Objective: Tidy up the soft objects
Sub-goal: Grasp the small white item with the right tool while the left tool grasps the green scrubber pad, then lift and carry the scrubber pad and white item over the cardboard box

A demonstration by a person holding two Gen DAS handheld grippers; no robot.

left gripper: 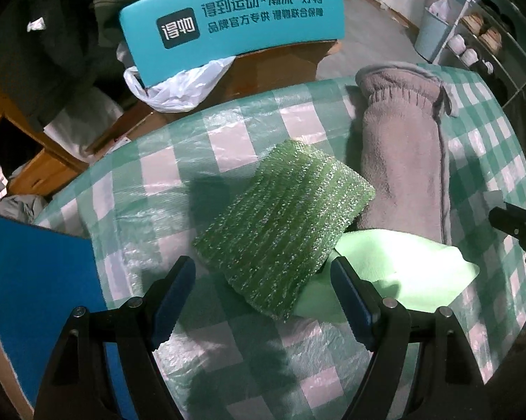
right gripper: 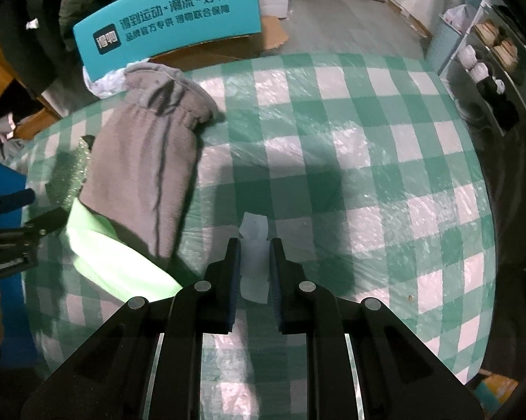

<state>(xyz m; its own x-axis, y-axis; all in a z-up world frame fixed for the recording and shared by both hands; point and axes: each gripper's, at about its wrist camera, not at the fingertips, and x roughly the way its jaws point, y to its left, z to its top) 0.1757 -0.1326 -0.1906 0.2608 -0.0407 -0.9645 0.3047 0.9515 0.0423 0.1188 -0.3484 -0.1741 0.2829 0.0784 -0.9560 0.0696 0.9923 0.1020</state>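
Note:
On the green-and-white checked tablecloth [left gripper: 151,182] a glittery green scrub sponge [left gripper: 284,224] lies partly over a pale green cloth [left gripper: 403,269]. A grey fleece mitt [left gripper: 403,150] stretches away beside them and also shows in the right wrist view, mitt [right gripper: 147,161] above pale green cloth [right gripper: 119,259]. My left gripper [left gripper: 261,269] hangs open just above the sponge's near edge, touching nothing. My right gripper [right gripper: 255,246] is shut on a small thin white sheet [right gripper: 254,269], slightly above the tablecloth [right gripper: 368,122], to the right of the mitt.
A teal printed box lid [left gripper: 231,14] and a white plastic bag [left gripper: 172,84] sit on cardboard behind the table. A blue panel [left gripper: 35,280] stands at the left edge. Shelves with shoes [right gripper: 487,56] are at the far right. The table's rounded edge curves close around.

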